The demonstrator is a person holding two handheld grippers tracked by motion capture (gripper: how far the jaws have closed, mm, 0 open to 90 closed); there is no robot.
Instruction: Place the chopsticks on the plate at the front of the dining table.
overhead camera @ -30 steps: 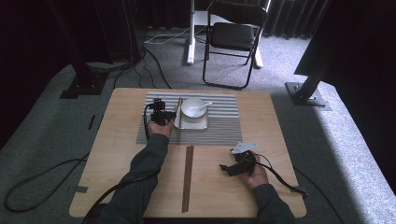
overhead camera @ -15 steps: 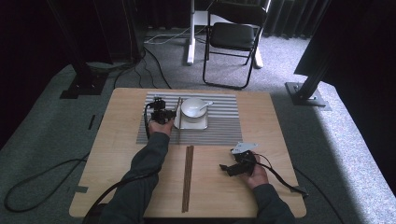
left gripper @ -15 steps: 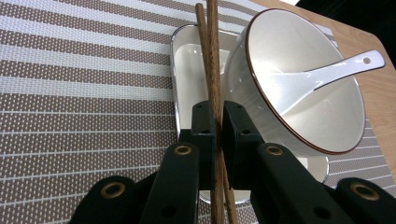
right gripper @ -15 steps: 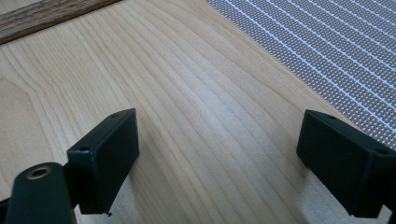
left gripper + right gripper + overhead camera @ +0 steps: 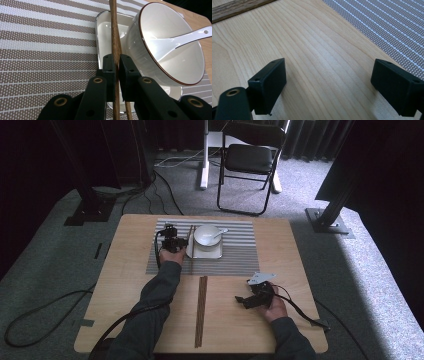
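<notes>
We see a pair of long brown wooden chopsticks (image 5: pixel 115 32) pinched in the left tool (image 5: pixel 117 66). Its two black jaws press together on the sticks near their lower part. The sticks run straight up toward 12 o'clock, over the striped grey and white woven mat (image 5: pixel 45 50). We think they are held low and flat so they can be laid down neatly beside the dishes.

Just at 3 o'clock of the sticks sits a round white bowl with a thin brown rim (image 5: pixel 172 67). A white spoon (image 5: pixel 180 40) rests inside it. The bowl stands on a small white square plate (image 5: pixel 105 32), and the sticks cross over the plate's left edge.

Nearer us on the pale wooden desk (image 5: pixel 310 250), at 6 o'clock of the mat, lies a long dark wooden strip (image 5: pixel 201 310). The right tool (image 5: pixel 241 300) rests at 3 o'clock of it, jaws spread wide and holding nothing.
</notes>
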